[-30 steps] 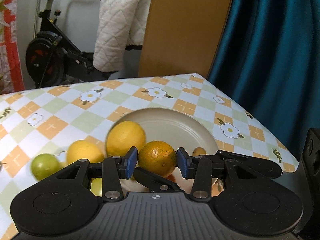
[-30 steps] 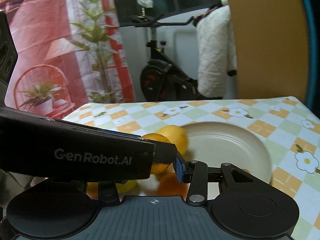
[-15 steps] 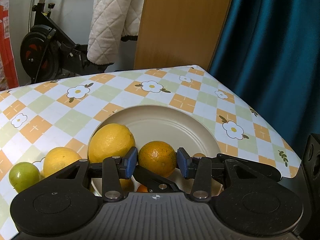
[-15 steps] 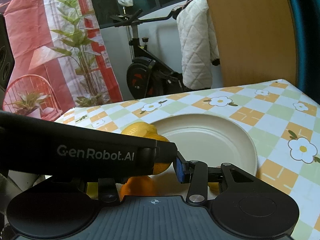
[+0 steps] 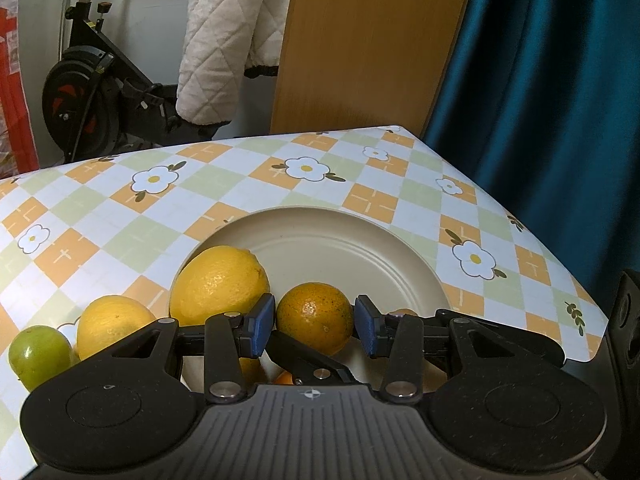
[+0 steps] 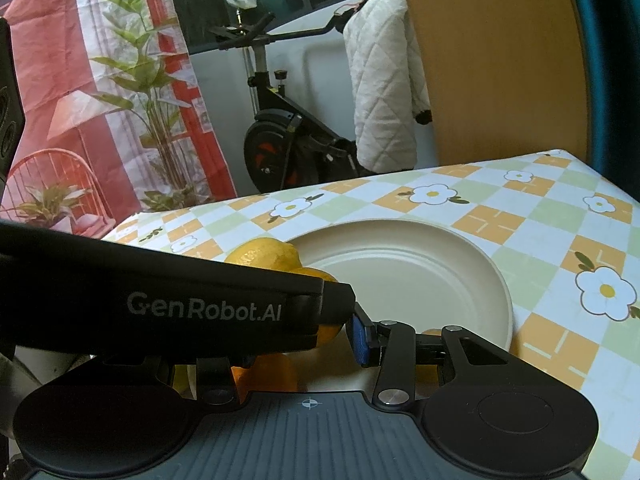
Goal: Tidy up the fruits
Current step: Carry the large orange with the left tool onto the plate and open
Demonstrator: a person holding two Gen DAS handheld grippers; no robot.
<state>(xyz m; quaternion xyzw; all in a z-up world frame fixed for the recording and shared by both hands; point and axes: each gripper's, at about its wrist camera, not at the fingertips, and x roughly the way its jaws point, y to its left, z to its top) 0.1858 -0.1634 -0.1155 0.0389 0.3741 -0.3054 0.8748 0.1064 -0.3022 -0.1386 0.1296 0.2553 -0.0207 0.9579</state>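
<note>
My left gripper (image 5: 315,324) is shut on an orange (image 5: 315,317) and holds it over the near part of a beige plate (image 5: 360,248). A large lemon (image 5: 219,280) lies on the plate's left side. A second lemon (image 5: 114,326) and a green fruit (image 5: 38,354) lie on the tablecloth left of the plate. In the right wrist view the left gripper's black body (image 6: 160,304) hides my right gripper's left finger; only the right blue pad (image 6: 359,338) shows. The plate (image 6: 440,276) and lemon (image 6: 264,254) show there, with an orange fruit (image 6: 266,374) low behind the fingers.
The table has a checked flower-print cloth (image 5: 120,208); its right edge (image 5: 560,264) runs close to the plate. A teal curtain (image 5: 540,100), a wooden panel (image 5: 368,40) and an exercise bike (image 5: 92,100) with a white quilted cover stand behind the table.
My left gripper, still holding the orange, has moved right and forward over the plate; the lemons and green fruit have slid left in view. The right wrist view has shifted a little nearer the plate.
</note>
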